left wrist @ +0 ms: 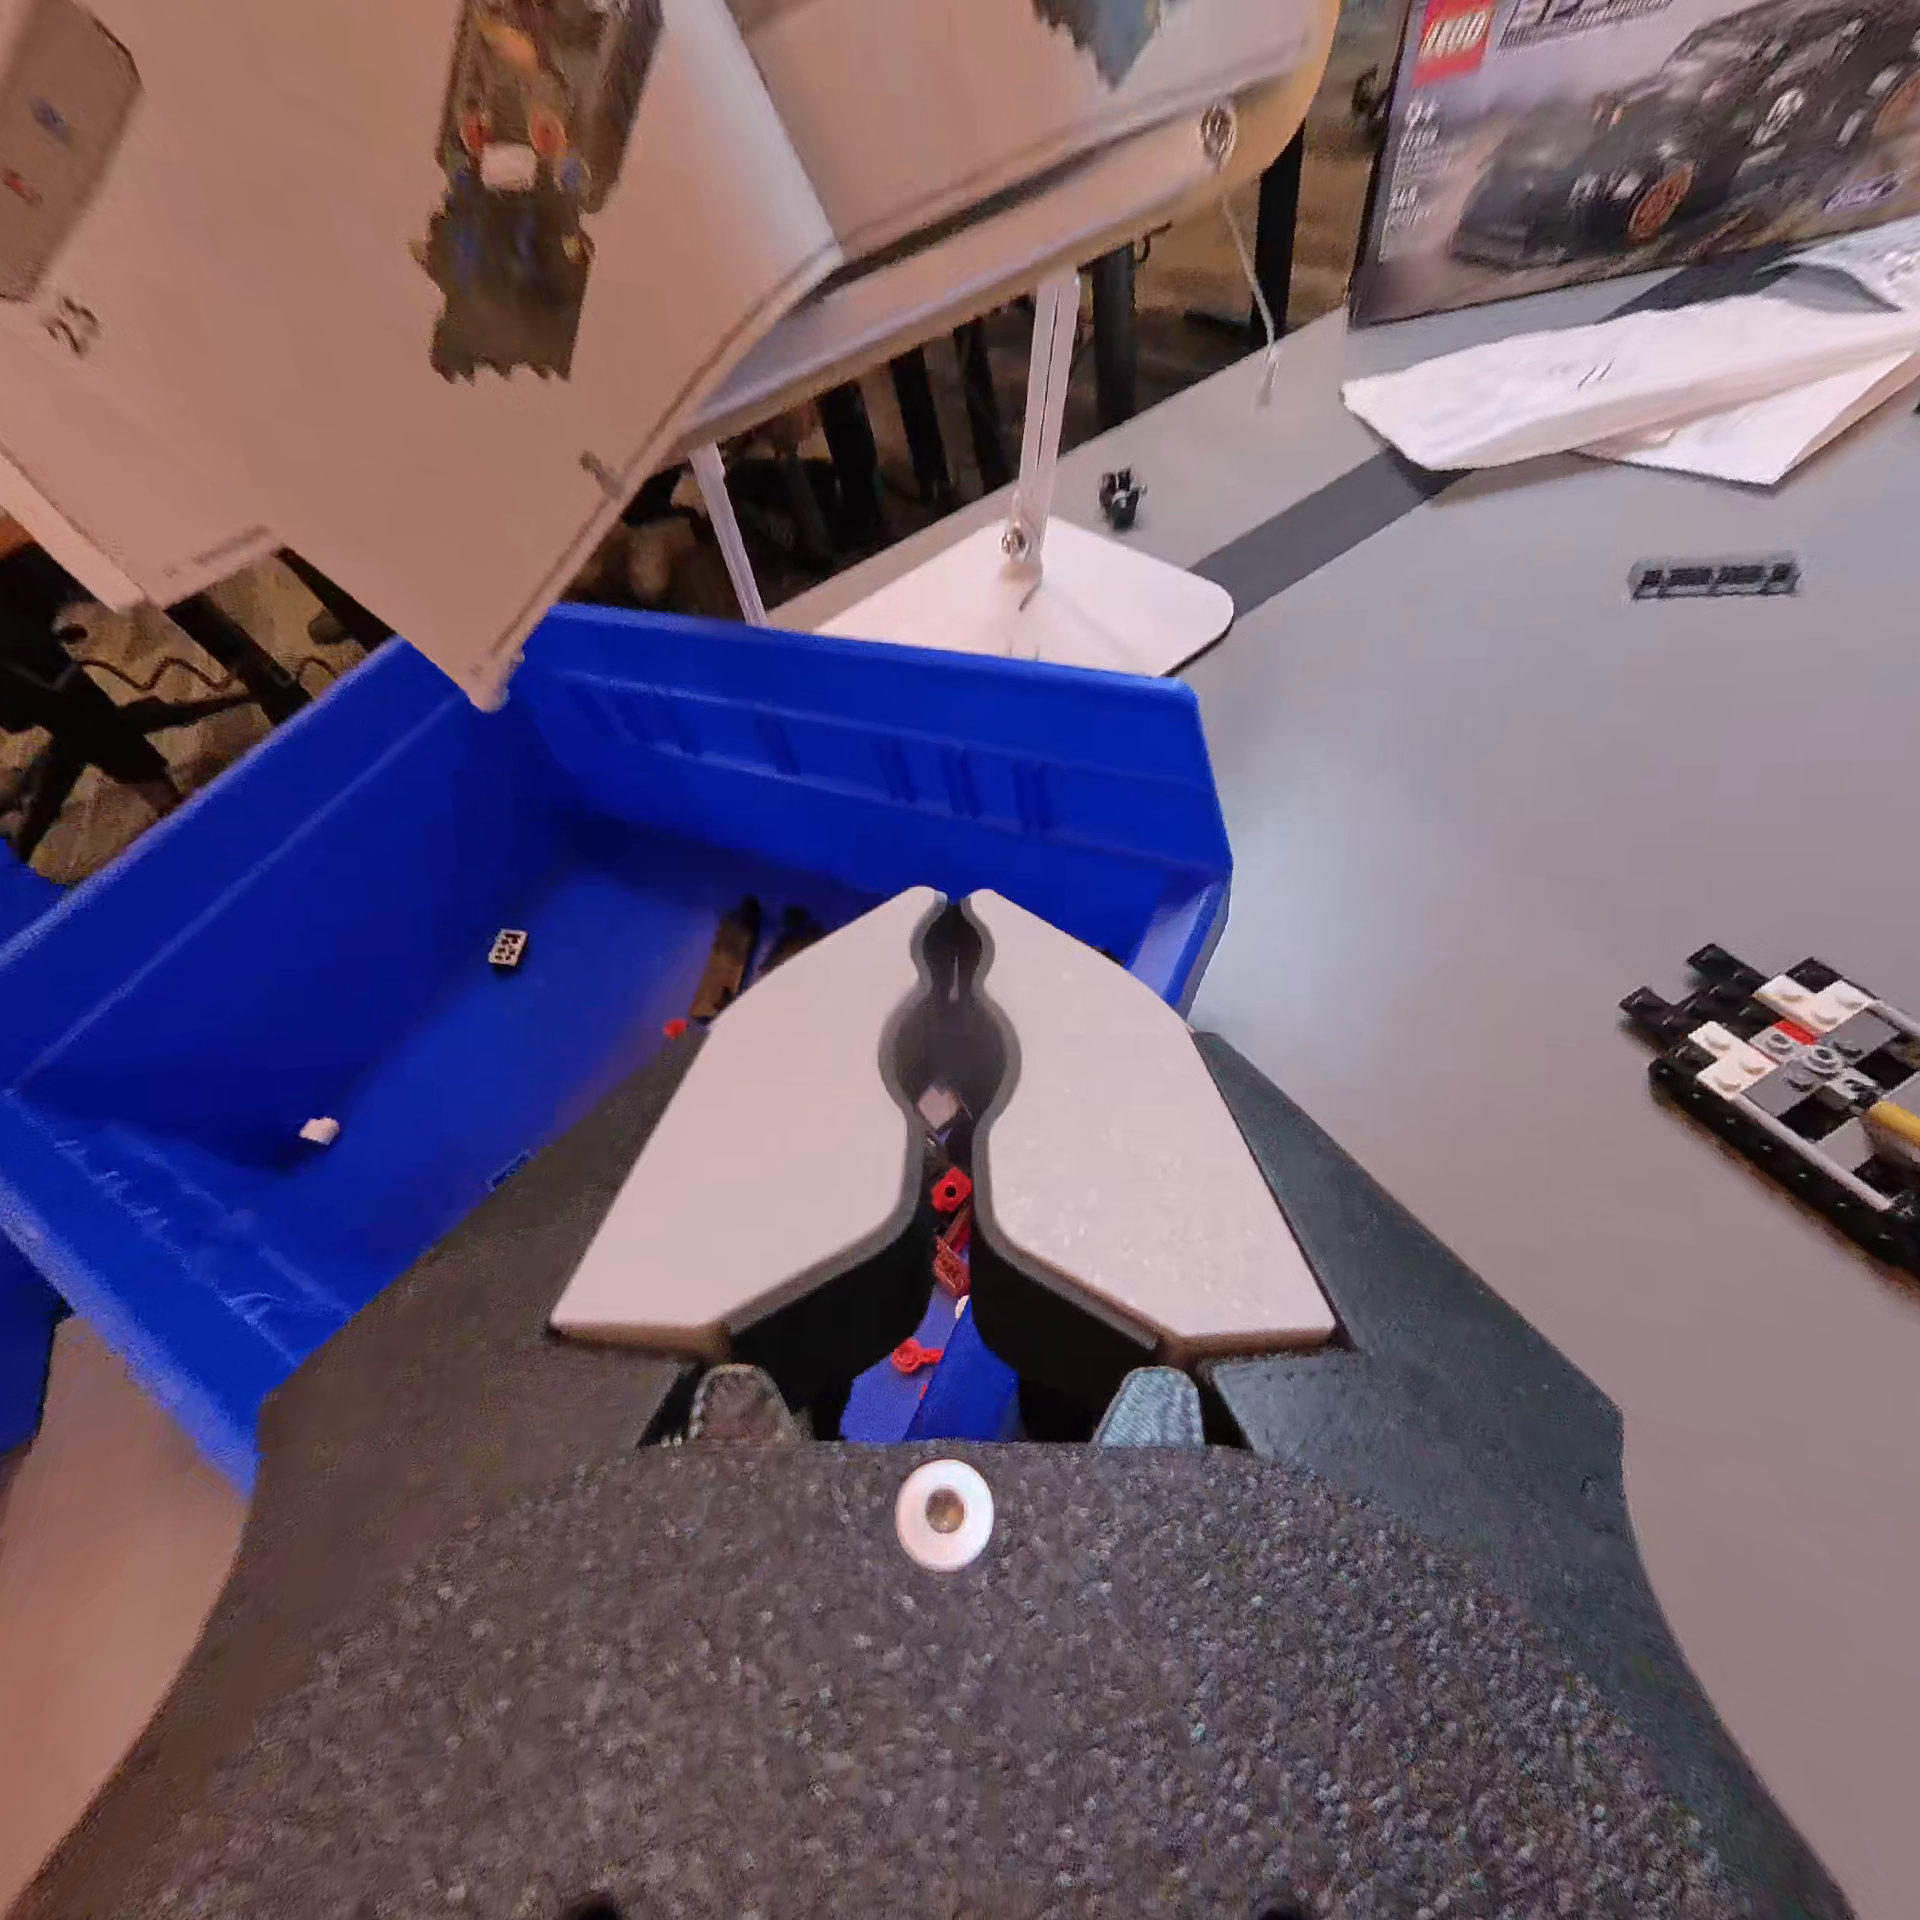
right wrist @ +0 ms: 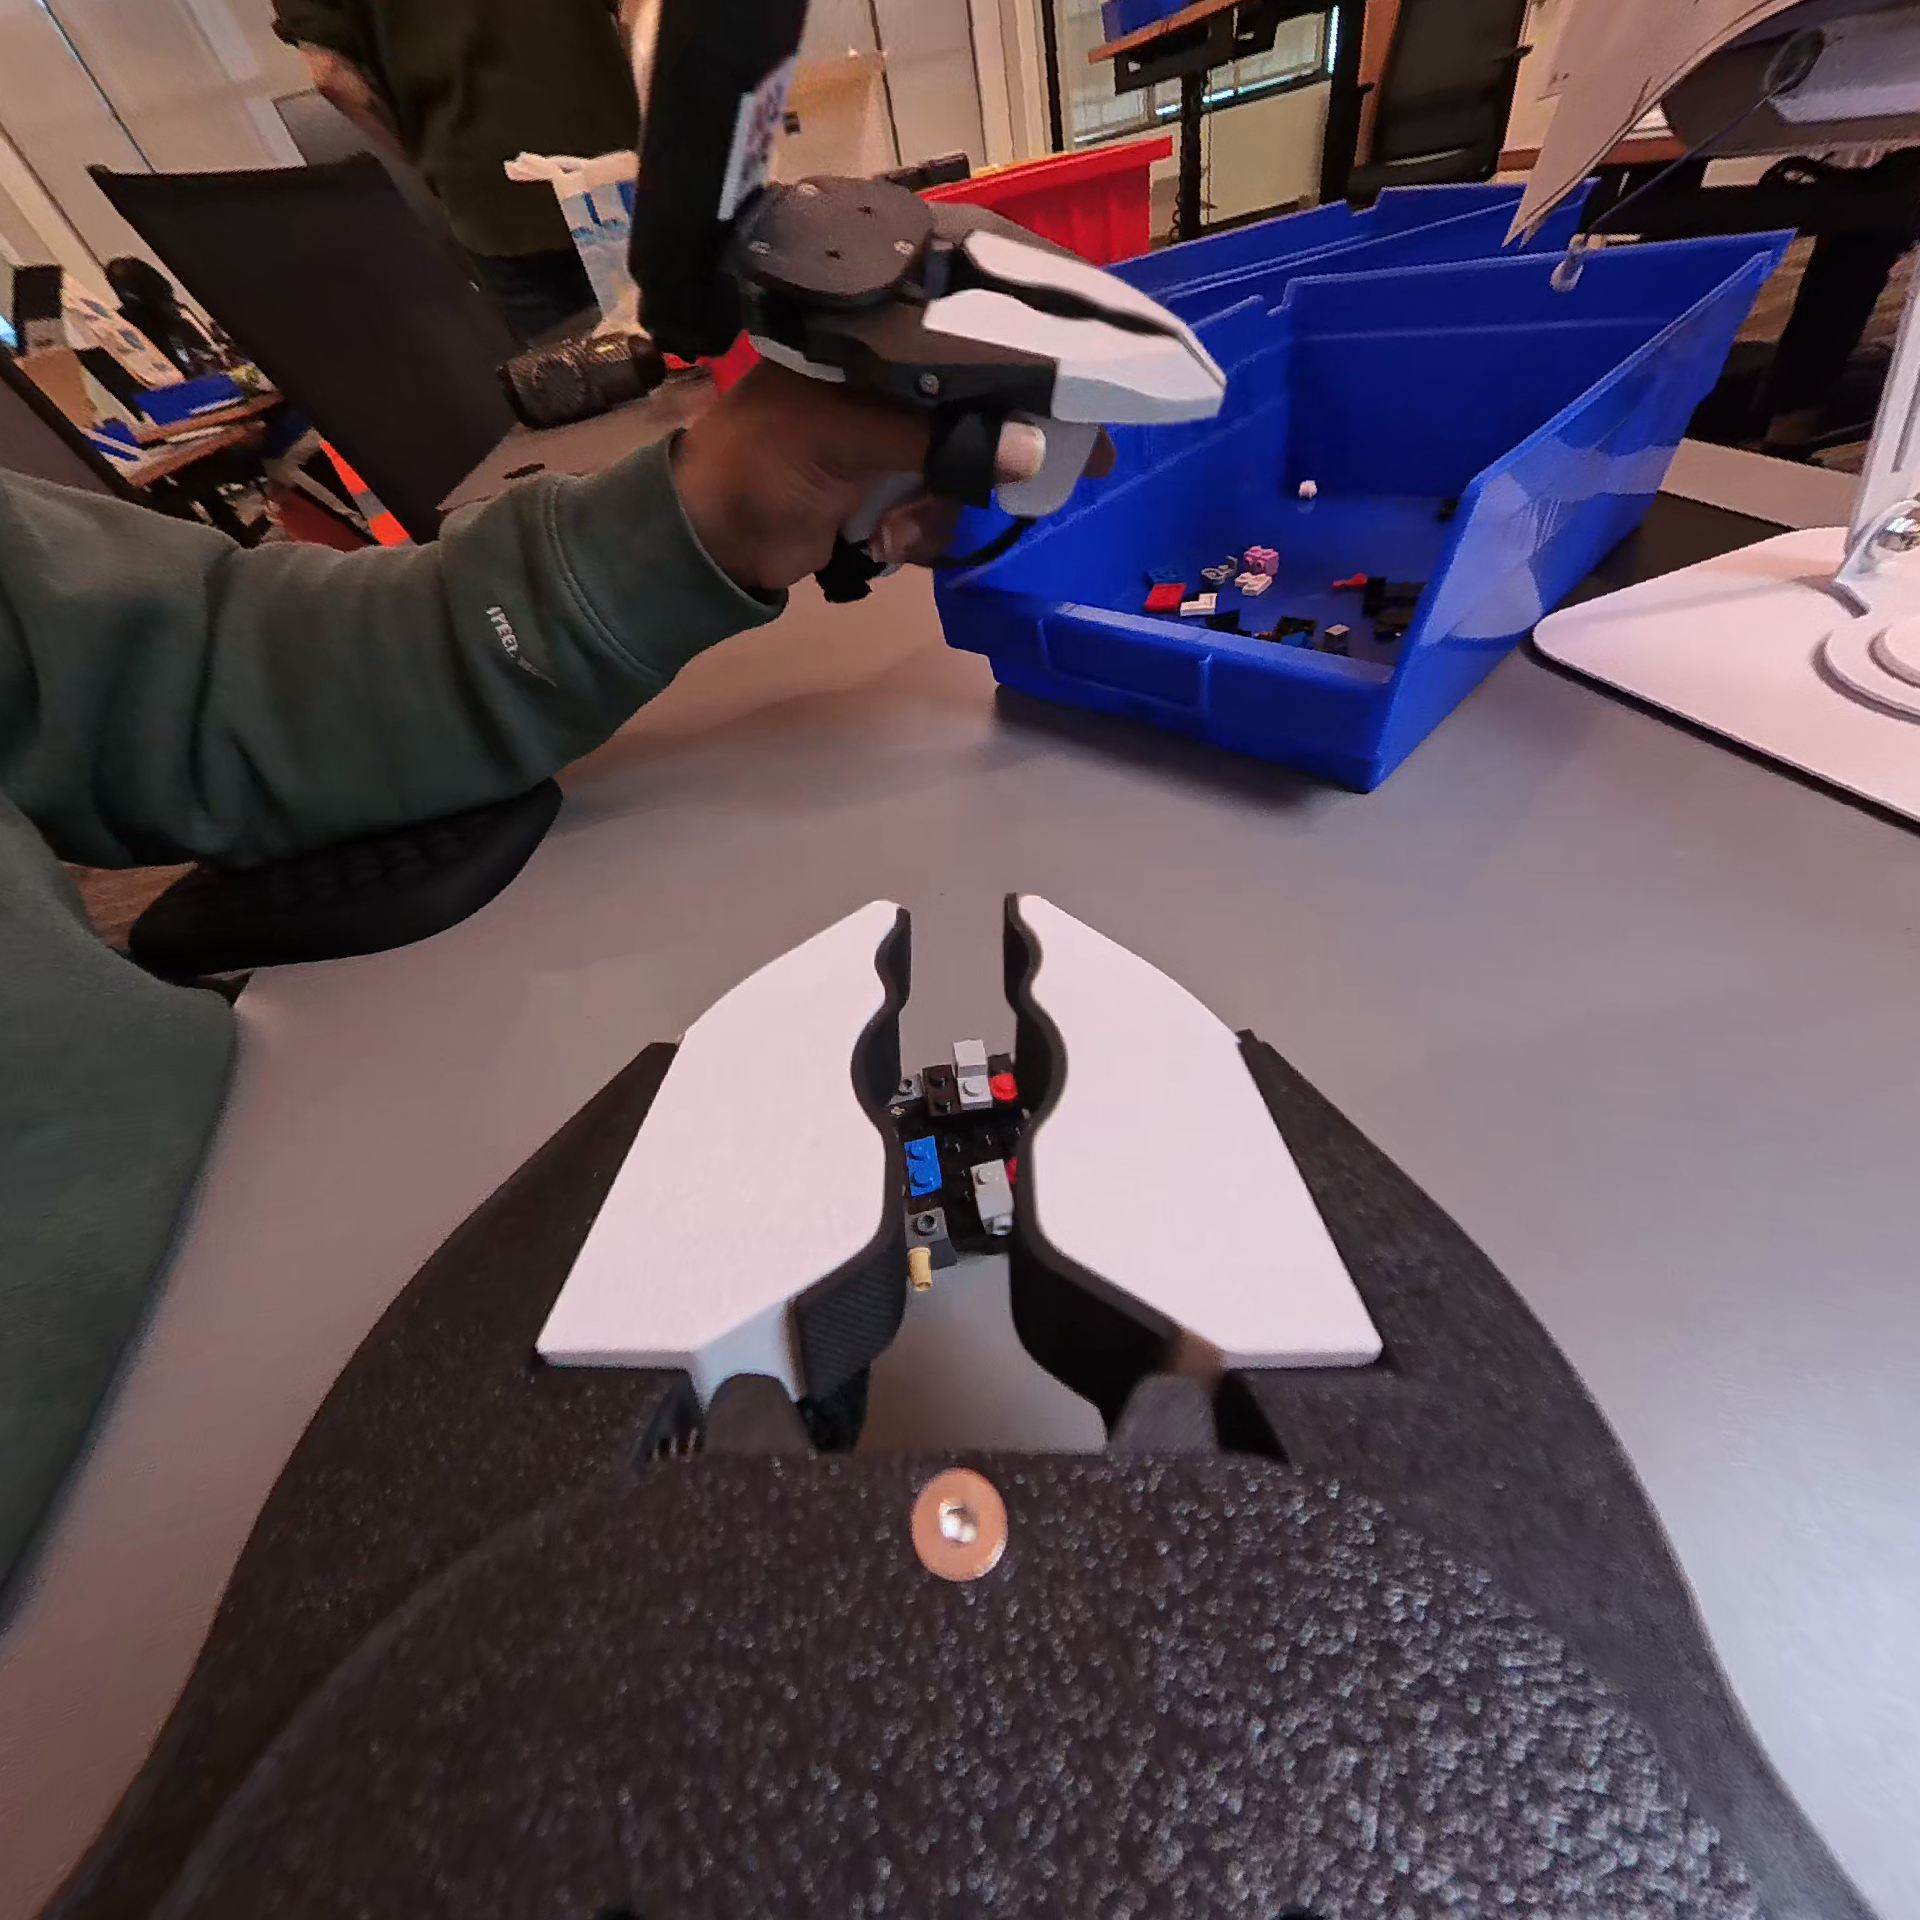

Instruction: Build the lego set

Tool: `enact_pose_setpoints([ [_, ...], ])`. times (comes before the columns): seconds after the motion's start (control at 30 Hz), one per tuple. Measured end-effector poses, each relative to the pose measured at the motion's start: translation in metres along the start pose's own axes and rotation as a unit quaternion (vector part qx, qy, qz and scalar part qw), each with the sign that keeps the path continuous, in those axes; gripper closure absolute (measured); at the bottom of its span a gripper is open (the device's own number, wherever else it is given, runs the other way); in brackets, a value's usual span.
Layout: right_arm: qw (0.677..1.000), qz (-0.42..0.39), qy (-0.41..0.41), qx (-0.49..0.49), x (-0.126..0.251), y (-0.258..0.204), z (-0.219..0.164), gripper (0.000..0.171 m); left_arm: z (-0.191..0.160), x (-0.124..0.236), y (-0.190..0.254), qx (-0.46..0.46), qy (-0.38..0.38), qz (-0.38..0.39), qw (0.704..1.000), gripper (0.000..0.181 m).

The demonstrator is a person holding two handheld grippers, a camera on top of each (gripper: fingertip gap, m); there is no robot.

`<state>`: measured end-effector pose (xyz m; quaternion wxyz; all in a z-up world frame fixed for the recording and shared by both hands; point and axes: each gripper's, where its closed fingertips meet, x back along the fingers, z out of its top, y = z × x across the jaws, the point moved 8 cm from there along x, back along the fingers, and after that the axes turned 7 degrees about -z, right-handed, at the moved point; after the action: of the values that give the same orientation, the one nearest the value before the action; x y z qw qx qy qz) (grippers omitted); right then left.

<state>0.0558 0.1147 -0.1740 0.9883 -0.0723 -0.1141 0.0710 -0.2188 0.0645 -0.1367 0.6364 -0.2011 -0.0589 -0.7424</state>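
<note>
My left gripper [left wrist: 951, 902] is shut, with nothing that I can make out between the tips. It hangs over the open front of a blue bin [left wrist: 883, 707]. Loose red and dark bricks [left wrist: 951, 1195] show through the gap below the fingers. In the right wrist view the left gripper [right wrist: 1210, 400] hovers above the same bin [right wrist: 1538, 582], held by a hand in a green sleeve [right wrist: 312, 675]. My right gripper [right wrist: 956, 909] is narrowly open above the grey table. A flat black brick assembly [right wrist: 961, 1153] shows between its fingers. The assembly also lies on the table in the left wrist view [left wrist: 1797, 1091].
An open booklet [left wrist: 312, 260] hangs on a white stand whose base [left wrist: 1039, 603] sits behind the bin. A toy car box [left wrist: 1662, 135], papers [left wrist: 1621, 384] and a black strip piece [left wrist: 1714, 579] lie farther right. Small mixed bricks [right wrist: 1247, 592] lie in the bin. My hands' fingertips stand some 20 cm from each other.
</note>
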Motion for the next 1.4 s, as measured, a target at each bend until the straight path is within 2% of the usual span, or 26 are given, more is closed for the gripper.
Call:
enact_pose_setpoints([
  [0.2, 0.999, -0.029, -0.034, 0.027, -0.005, -0.001, -0.004, 0.149, 0.001, 0.007, 0.008, -0.005, 0.028, -0.022, 0.999, 0.181],
  [0.5, 0.978, -0.073, -0.161, 0.108, -0.024, -0.032, -0.016, 0.152, 0.005, 0.022, 0.073, 0.013, 0.066, -0.158, 0.985, 0.181],
  [0.77, 0.961, -0.114, -0.228, 0.109, -0.025, -0.04, -0.033, 0.165, -0.032, 0.025, 0.116, -0.001, 0.054, -0.218, 0.974, 0.181],
  [0.93, 0.949, -0.131, -0.259, 0.119, -0.02, -0.033, -0.04, 0.167, -0.035, 0.022, 0.119, -0.014, 0.057, -0.229, 0.972, 0.181],
  [1.4, 0.939, -0.172, -0.275, 0.115, 0.001, -0.009, -0.043, 0.169, -0.045, 0.013, 0.121, -0.03, 0.035, -0.229, 0.972, 0.181],
])
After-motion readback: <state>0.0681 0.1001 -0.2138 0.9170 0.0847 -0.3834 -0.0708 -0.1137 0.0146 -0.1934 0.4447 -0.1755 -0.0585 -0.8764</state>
